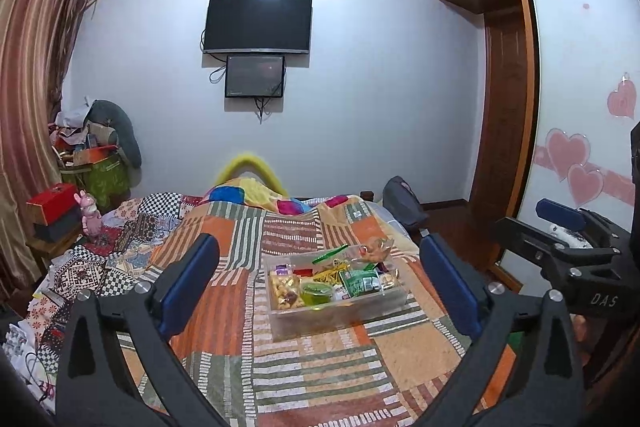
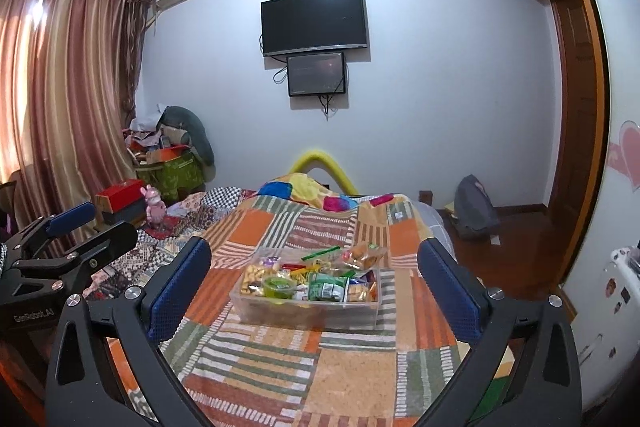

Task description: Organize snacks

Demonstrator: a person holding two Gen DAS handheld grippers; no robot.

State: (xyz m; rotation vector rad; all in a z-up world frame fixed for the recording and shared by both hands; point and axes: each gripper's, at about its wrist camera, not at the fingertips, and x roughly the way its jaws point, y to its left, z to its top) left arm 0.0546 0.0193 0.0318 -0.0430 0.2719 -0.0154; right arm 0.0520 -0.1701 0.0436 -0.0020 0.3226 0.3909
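A clear plastic box (image 1: pixel 344 315) full of snacks sits on the patchwork bedspread; it also shows in the right wrist view (image 2: pixel 312 311). Inside are a green jelly cup (image 1: pixel 317 291), a green packet (image 1: pixel 360 283), a bag of yellow snacks (image 1: pixel 285 291) and more wrapped packets. My left gripper (image 1: pixel 320 267) is open and empty, held above the bed short of the box. My right gripper (image 2: pixel 316 267) is open and empty too, level with the left. Each gripper appears at the edge of the other's view: the right one in the left wrist view (image 1: pixel 568 227) and the left one in the right wrist view (image 2: pixel 72 227).
The patchwork bedspread (image 1: pixel 320 379) covers the bed. A pink toy rabbit (image 1: pixel 90 213) and a red box (image 1: pixel 54 205) stand at the bed's left. A grey backpack (image 2: pixel 476 207) lies on the wooden floor at right. A wardrobe (image 1: pixel 580 107) lines the right wall.
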